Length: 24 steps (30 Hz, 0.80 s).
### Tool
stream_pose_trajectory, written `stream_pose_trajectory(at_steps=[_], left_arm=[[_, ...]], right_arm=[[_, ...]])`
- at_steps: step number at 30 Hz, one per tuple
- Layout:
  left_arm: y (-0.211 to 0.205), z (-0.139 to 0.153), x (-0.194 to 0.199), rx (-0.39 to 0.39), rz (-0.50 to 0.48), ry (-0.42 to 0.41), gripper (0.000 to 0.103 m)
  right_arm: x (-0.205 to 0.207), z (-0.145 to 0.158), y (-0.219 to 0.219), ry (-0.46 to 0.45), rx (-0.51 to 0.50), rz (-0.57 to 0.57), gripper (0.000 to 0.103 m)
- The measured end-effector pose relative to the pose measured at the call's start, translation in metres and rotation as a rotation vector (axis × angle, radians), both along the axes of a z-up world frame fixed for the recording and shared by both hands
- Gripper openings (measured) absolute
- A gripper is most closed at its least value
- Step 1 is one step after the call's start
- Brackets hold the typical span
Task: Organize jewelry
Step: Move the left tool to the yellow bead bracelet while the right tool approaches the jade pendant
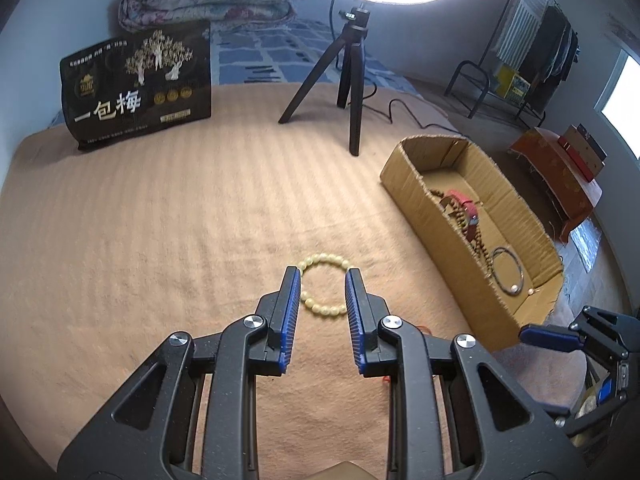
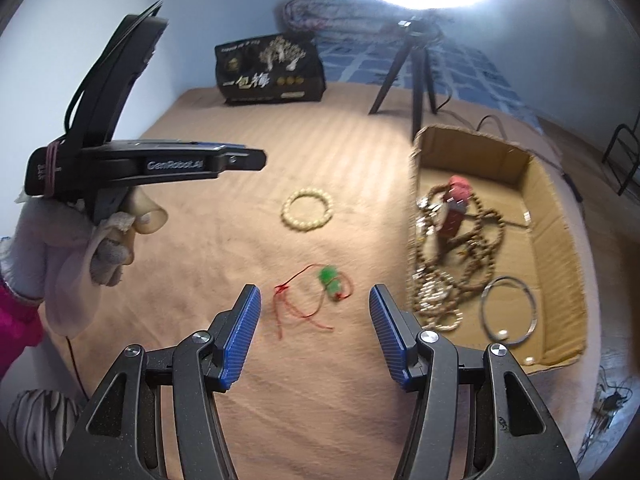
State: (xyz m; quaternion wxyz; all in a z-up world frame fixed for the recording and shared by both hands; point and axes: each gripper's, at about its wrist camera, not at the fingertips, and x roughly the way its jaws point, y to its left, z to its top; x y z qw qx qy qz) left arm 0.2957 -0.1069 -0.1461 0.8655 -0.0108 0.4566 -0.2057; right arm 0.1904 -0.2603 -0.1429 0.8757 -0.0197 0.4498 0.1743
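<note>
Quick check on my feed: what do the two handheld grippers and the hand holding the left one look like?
Both the left gripper and right gripper are black plastic with silver screws and ribbed blue pads. The left one carries white "GenRobot.AI" lettering and a thin black cable. Its hand wears a pale glove and a pink sleeve.

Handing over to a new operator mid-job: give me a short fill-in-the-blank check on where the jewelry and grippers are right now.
1. The cream bead bracelet lies on the ____, not in the box.
2. The green pendant hangs on a ____ cord.
3. The right gripper holds ____.
4. The metal bangle lies inside the ____.

Missing words: blanket; red; nothing; box
</note>
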Motion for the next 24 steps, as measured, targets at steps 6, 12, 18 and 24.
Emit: stream_pose_trajectory(at_steps=[6, 12, 18, 24], left_arm=[[0.004, -0.019, 0.006, -0.002, -0.001, 0.042, 0.022], [0.003, -0.032, 0.012, 0.003, -0.019, 0.065, 0.022], [0.001, -0.044, 0.023, -0.001, -0.027, 0.094, 0.022], [-0.005, -0.053, 0.032, 0.013, -0.037, 0.113, 0.022]], right_arm=[[0.007, -0.017, 0.017, 0.047, -0.030, 0.016, 0.054], [0.025, -0.031, 0.026, 0.086, -0.083, 0.004, 0.046], [0.038, -0.043, 0.033, 0.106, -0.140, -0.003, 0.042], [0.043, -0.049, 0.042, 0.100, -0.221, 0.015, 0.042]])
